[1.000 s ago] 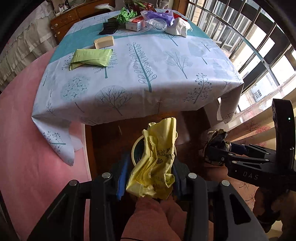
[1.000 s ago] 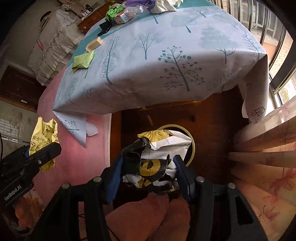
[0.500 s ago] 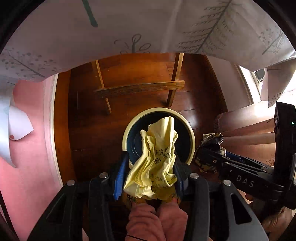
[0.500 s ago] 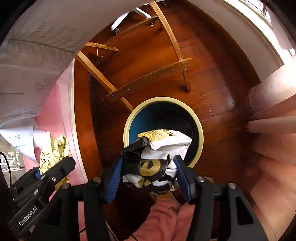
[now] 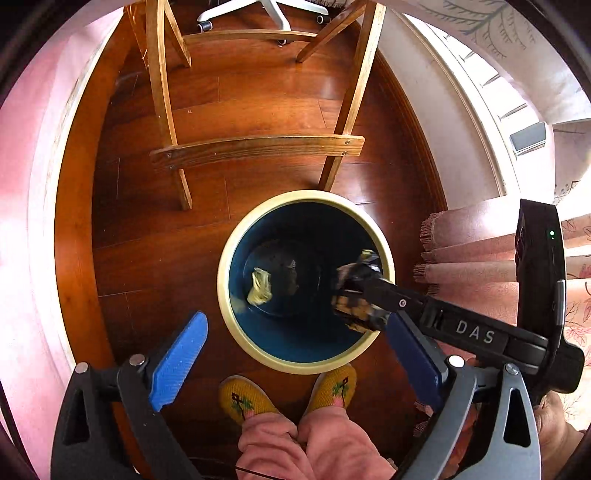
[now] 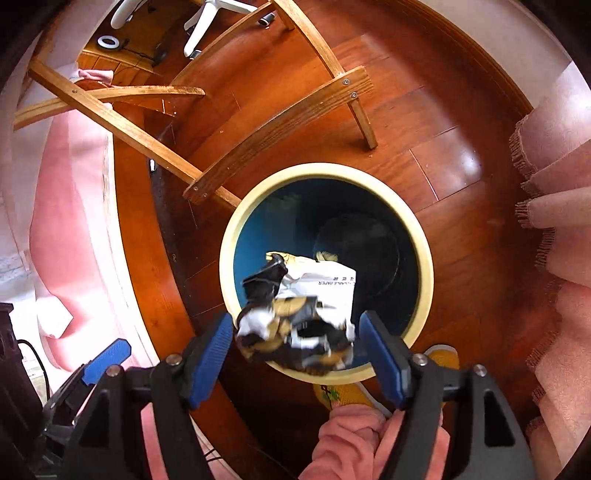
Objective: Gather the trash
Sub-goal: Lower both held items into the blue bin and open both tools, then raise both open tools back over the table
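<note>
Wooden floor is seen around the cream-rimmed bin, where the yellow bag already lies. Left hand-held gripper is spread empty; right hand-held gripper is slackened around the crumpled wrapper — near the rim, it could be snagged and spilled outside.

This is a room in a home, because I see a dark wooden floor, wooden table legs, a round waste bin, pink curtains with fringe, a patterned tablecloth and knitted yellow slippers.
</note>
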